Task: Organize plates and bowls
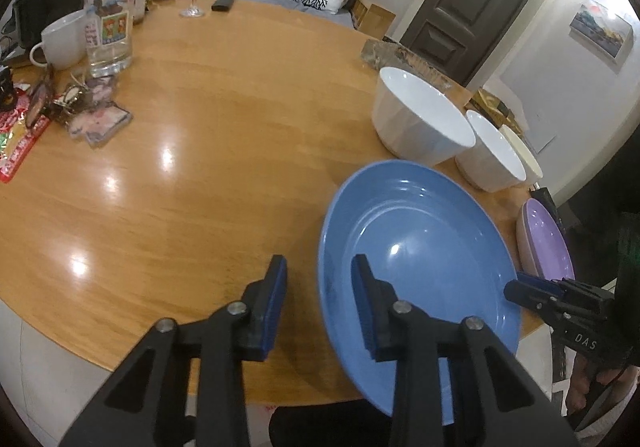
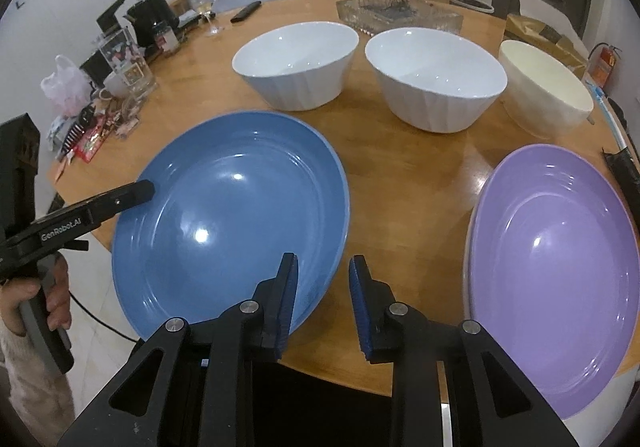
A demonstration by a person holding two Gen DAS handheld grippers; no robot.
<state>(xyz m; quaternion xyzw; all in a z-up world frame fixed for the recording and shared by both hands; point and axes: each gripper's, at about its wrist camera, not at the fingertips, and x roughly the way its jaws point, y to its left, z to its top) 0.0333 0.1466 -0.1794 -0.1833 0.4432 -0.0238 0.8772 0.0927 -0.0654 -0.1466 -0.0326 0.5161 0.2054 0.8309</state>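
- Your left gripper point(image 1: 319, 303) had its ribbed blue pads apart, astride the near-left rim of the blue plate point(image 1: 420, 247), not pressing it.
- Your right gripper point(image 2: 323, 301) also stood parted, one pad over that plate's right rim, nothing clamped.
- The plate was glossy, round, faintly ringed, lying flat at the wooden table's point(image 2: 400, 151) near edge.
- A purple plate point(image 2: 560, 267) sat to its right.
- Beyond stood two white fluted bowls point(image 2: 296, 63) and a cream bowl point(image 2: 544, 87).
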